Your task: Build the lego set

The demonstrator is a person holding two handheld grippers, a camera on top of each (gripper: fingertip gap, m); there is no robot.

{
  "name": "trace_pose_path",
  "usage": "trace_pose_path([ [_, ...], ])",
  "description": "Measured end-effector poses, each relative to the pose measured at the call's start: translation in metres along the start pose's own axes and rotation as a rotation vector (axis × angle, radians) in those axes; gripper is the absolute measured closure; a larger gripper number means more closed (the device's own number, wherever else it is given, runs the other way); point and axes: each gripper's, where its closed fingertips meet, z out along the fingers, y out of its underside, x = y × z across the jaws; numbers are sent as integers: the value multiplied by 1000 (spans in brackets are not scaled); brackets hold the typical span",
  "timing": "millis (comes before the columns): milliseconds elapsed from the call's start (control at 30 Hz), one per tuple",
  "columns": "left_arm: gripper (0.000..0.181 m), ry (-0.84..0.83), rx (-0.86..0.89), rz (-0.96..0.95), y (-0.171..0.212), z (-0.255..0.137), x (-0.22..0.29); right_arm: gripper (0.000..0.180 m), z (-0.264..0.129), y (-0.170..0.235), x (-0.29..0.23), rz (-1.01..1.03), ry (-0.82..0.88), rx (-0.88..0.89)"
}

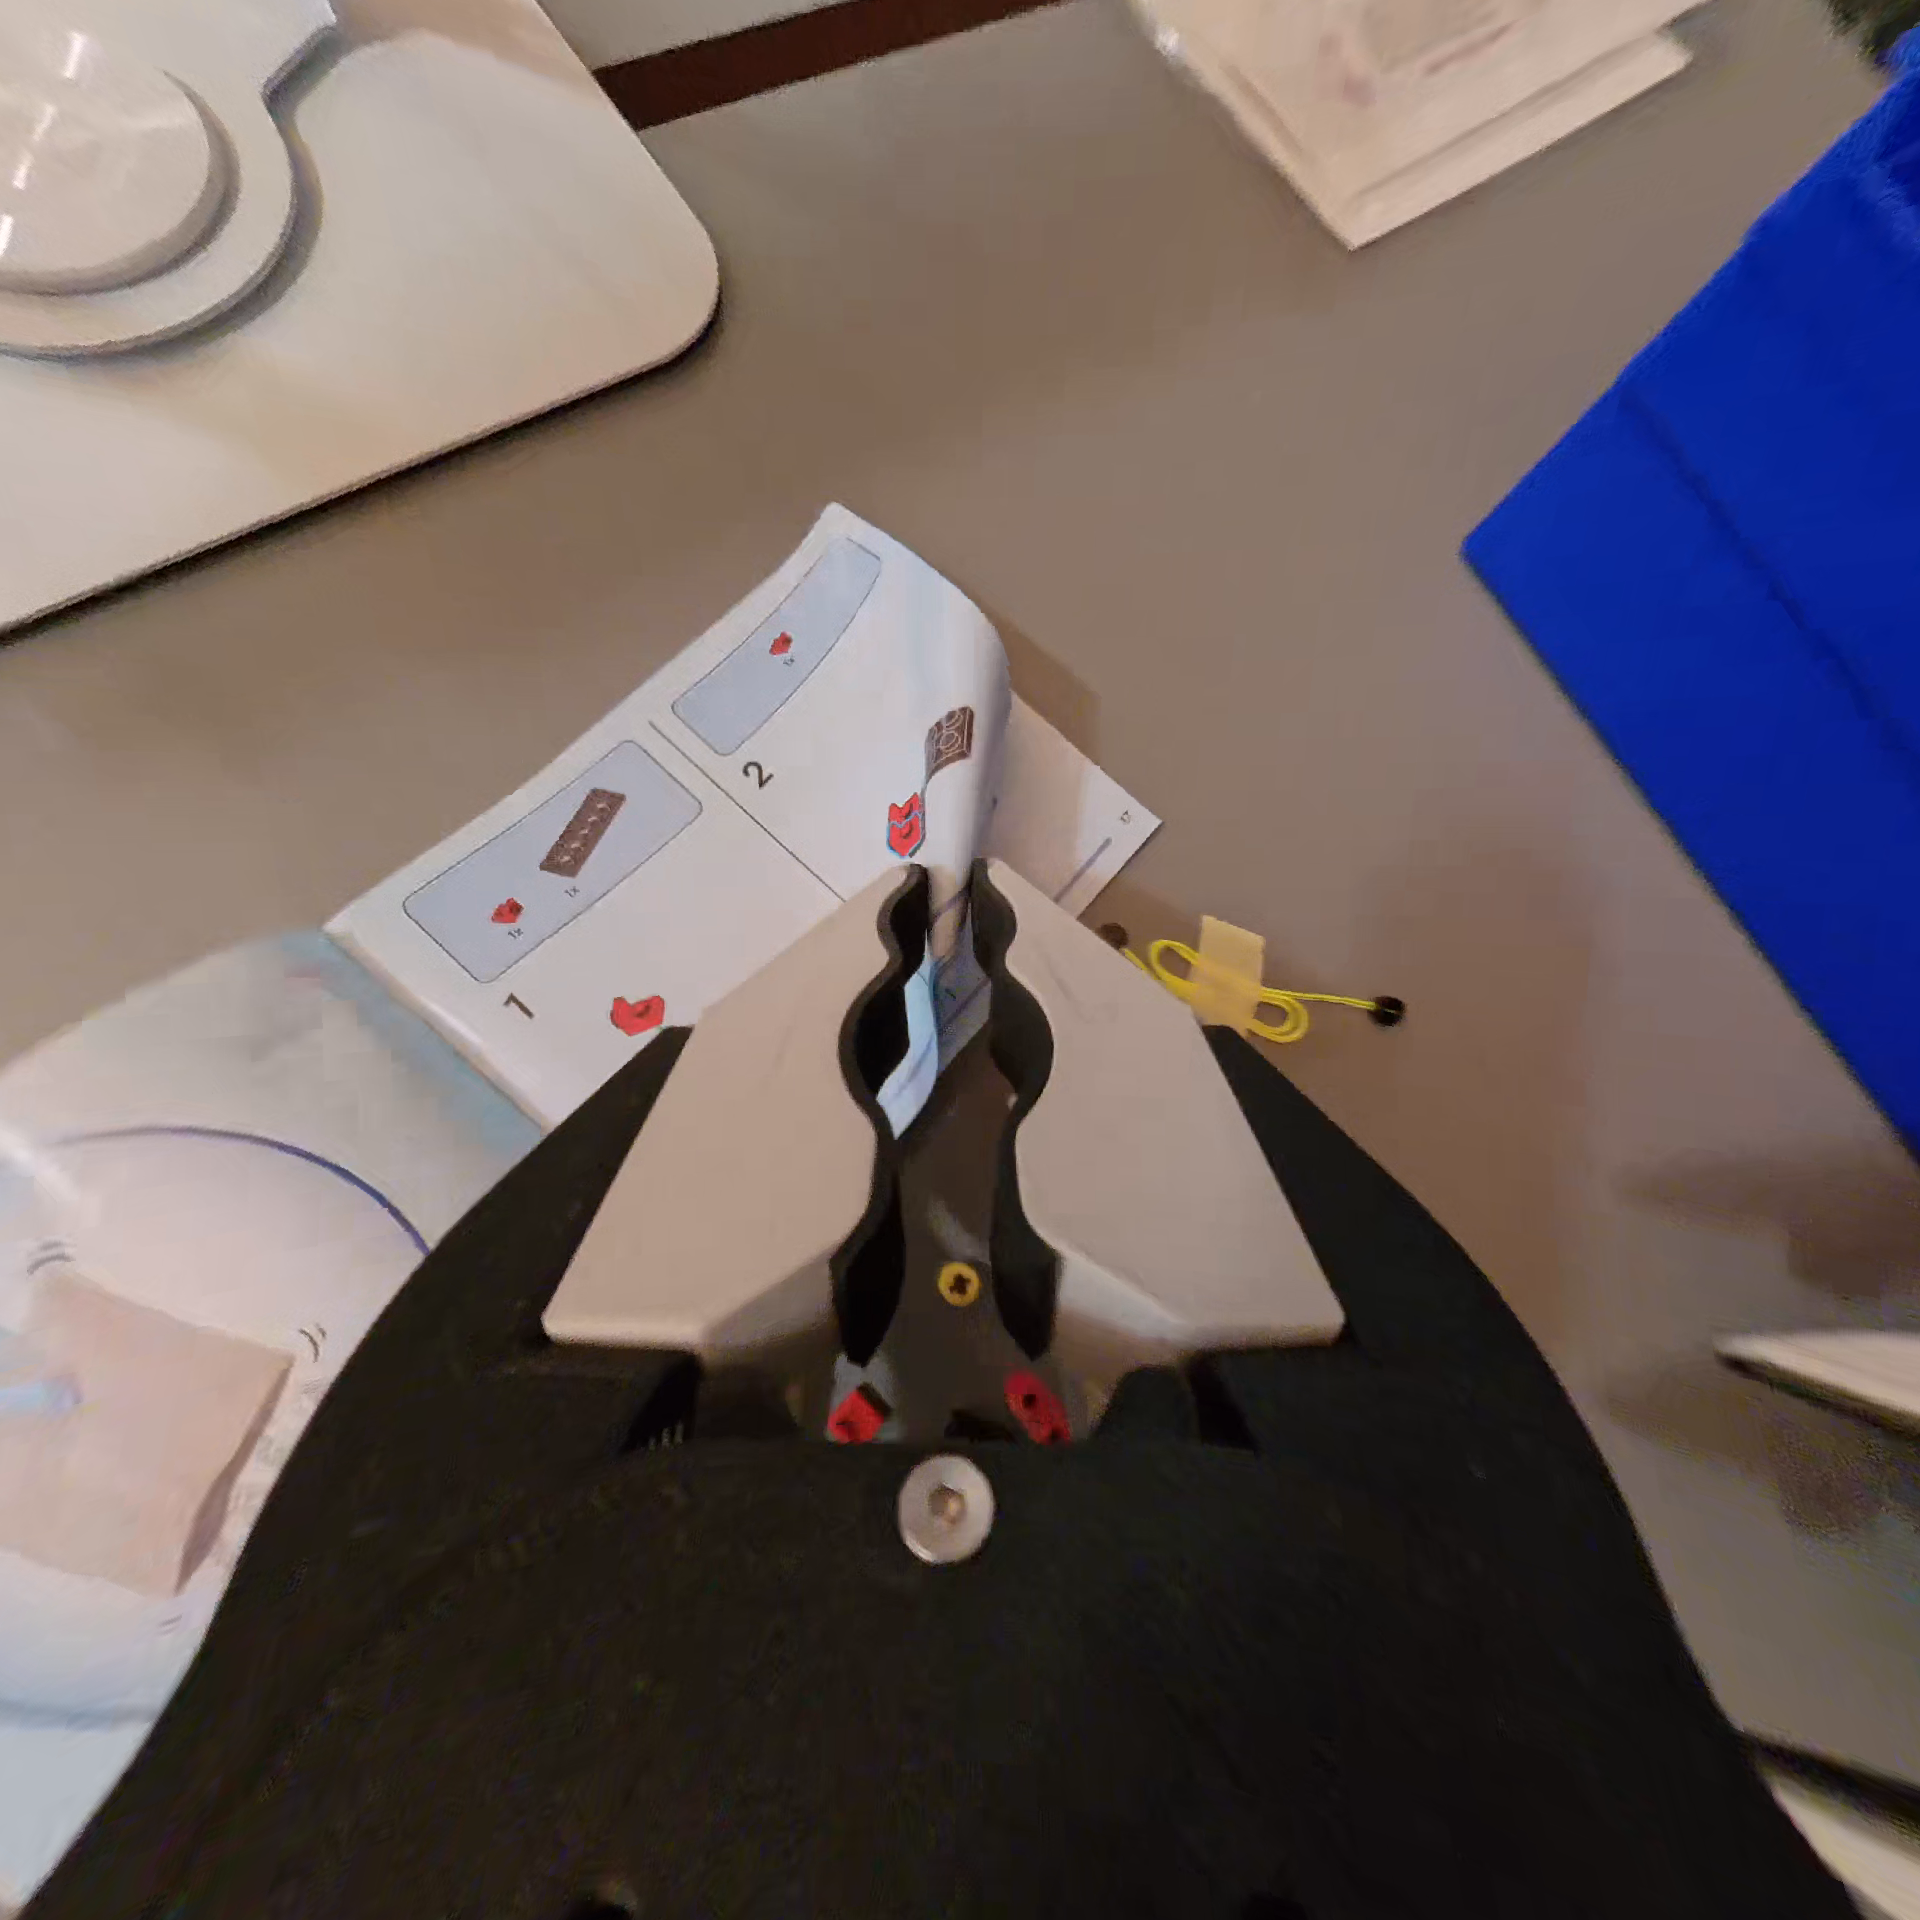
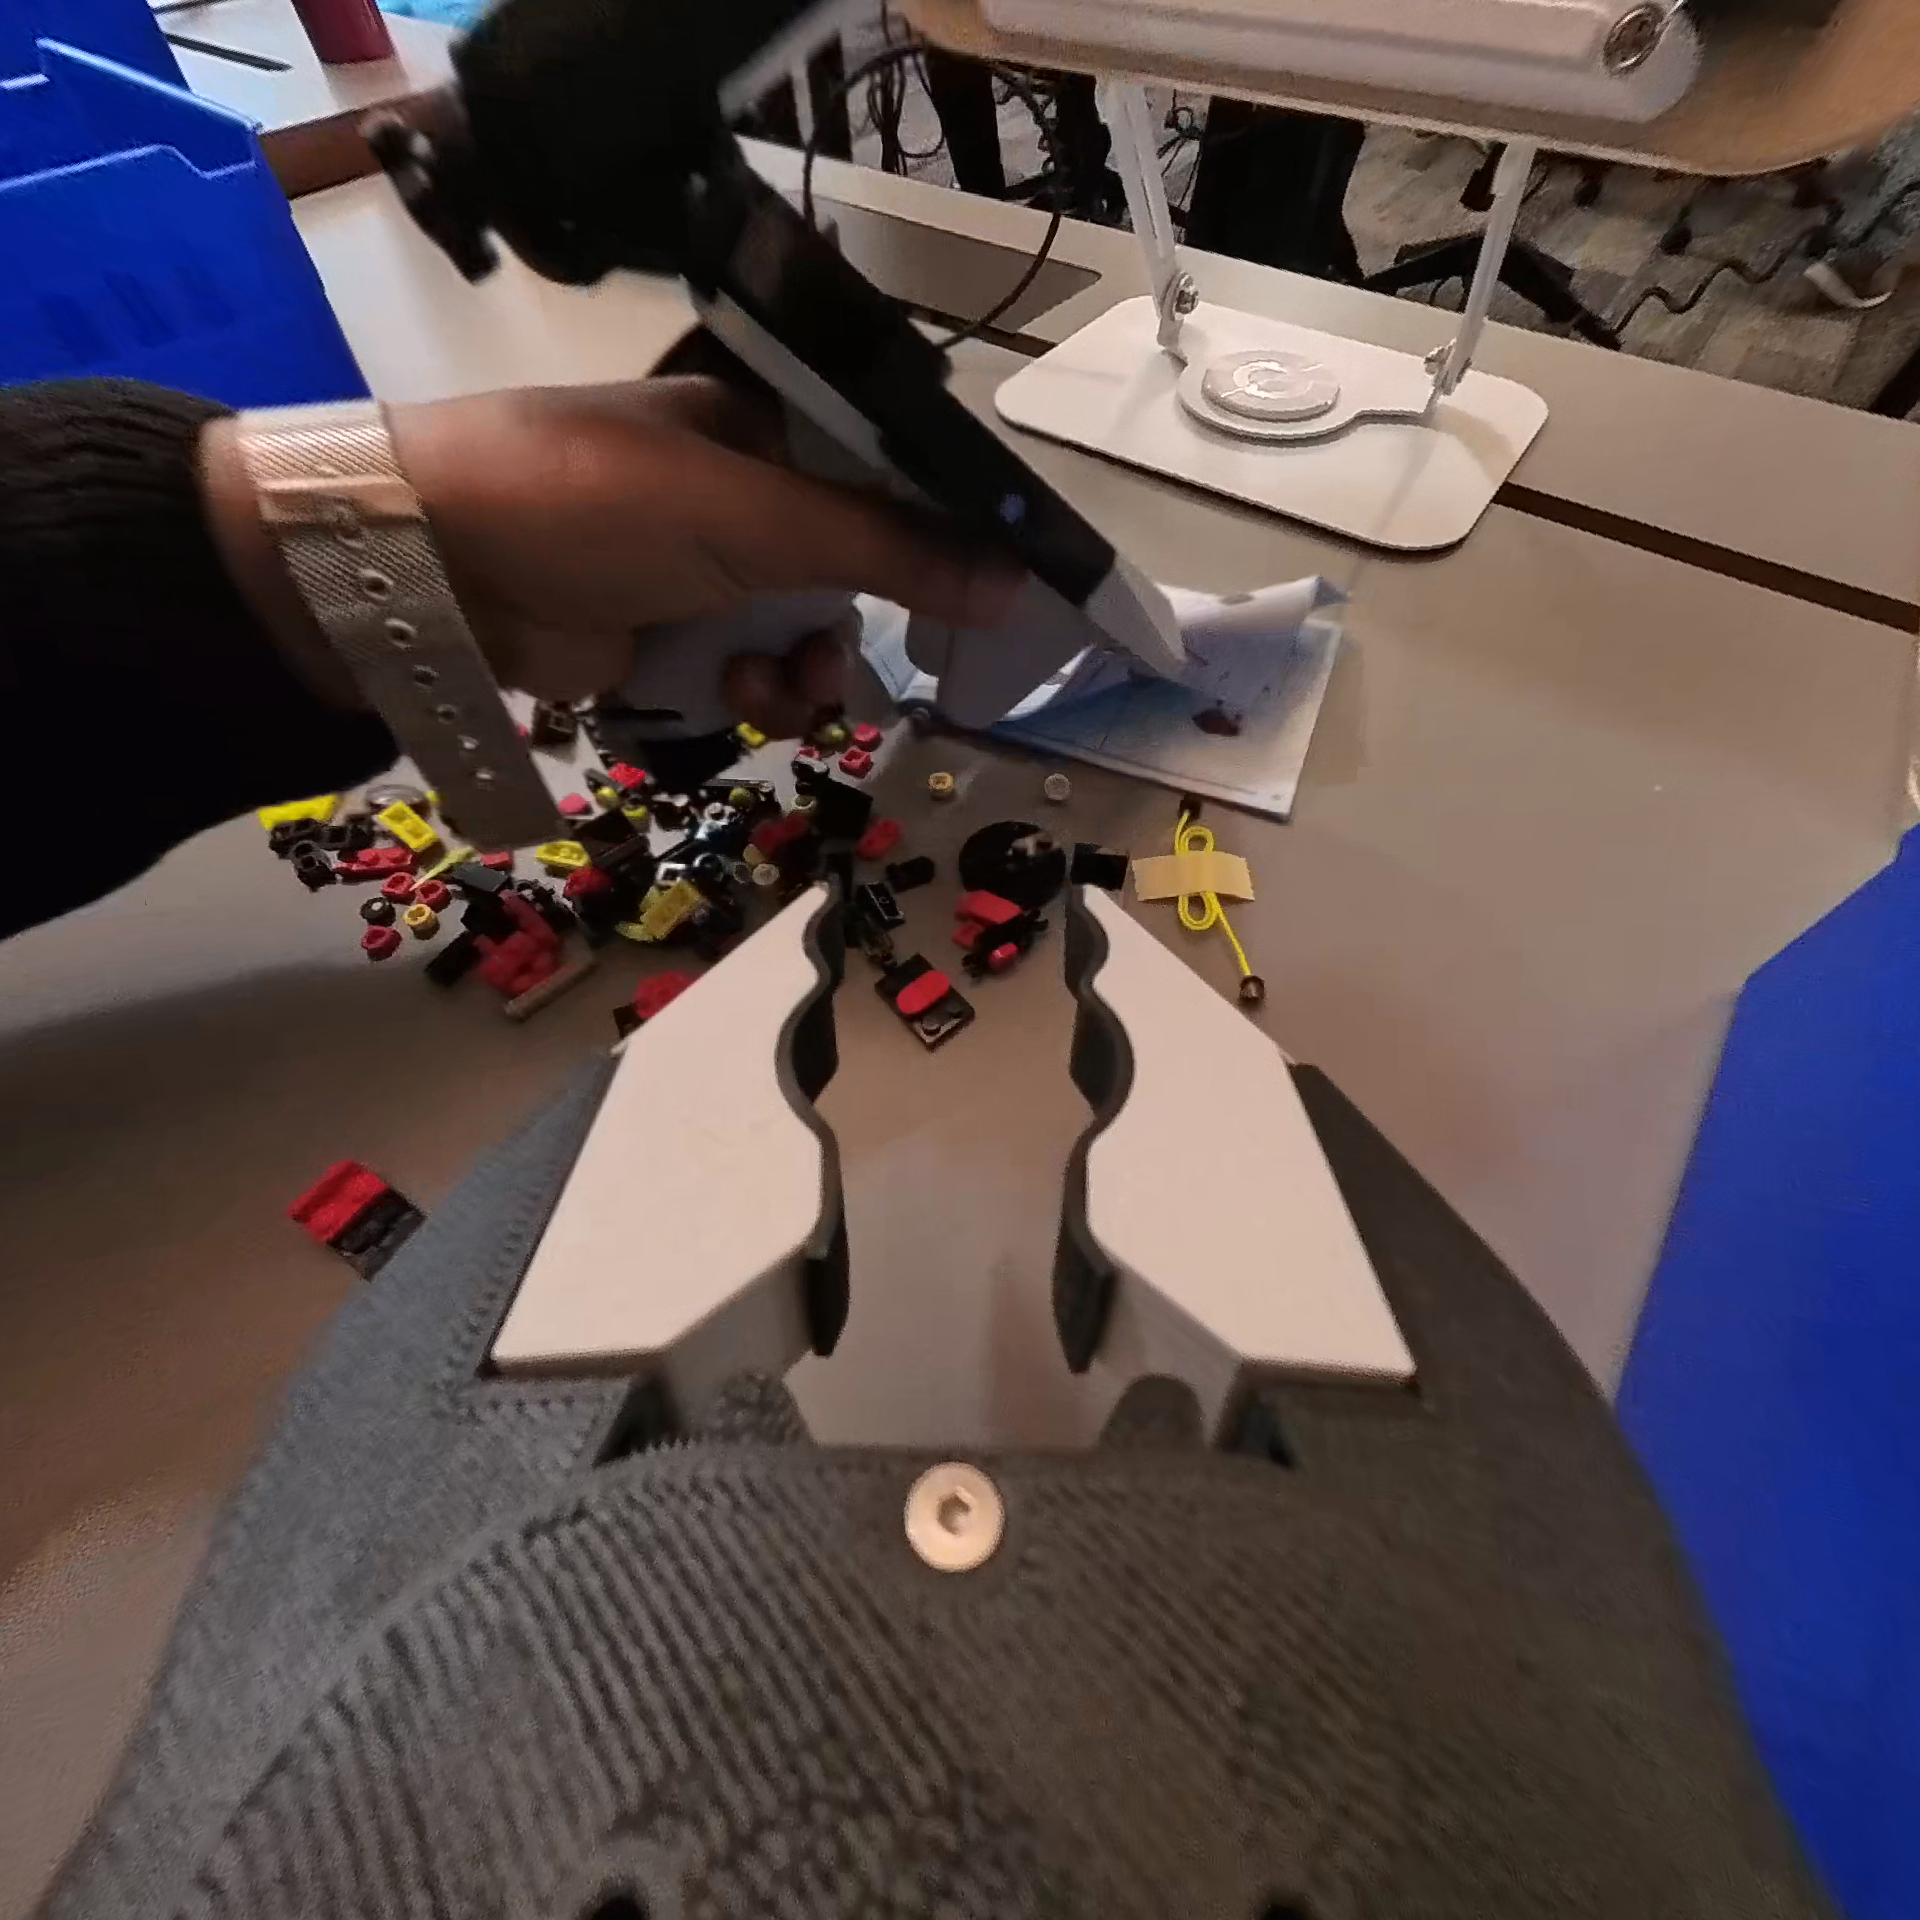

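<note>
Open right hand-held gripper [image 2: 951, 925] above scattered lego pieces [image 2: 665, 873], instruction sheet [image 2: 1226, 717] beyond.

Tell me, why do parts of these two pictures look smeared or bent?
Left wrist view: the blue bin and white stand base smear at the edges, while the instruction booklet stays crisp. Right wrist view: the hand and the left gripper are motion-blurred; the wide lens bends the table edges.

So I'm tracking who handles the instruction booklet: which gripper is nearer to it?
Left. The left gripper is shut on a page of the instruction booklet; the right gripper hangs open over the loose bricks, short of it.
</note>
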Motion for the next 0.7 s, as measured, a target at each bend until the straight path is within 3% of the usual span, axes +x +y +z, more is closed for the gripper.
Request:
trace_pose_path([
  [167, 163, 130, 21, -85, 2, -16, 12, 139, 4, 4, -2, -34, 7, -16],
  [333, 177, 142, 50, -127, 3, -20, 3, 139, 5, 7, -1, -65, 21, -30],
  [700, 181, 246, 217, -225, -22, -42, -6, 142, 8, 12, 6, -96, 46, -42],
])
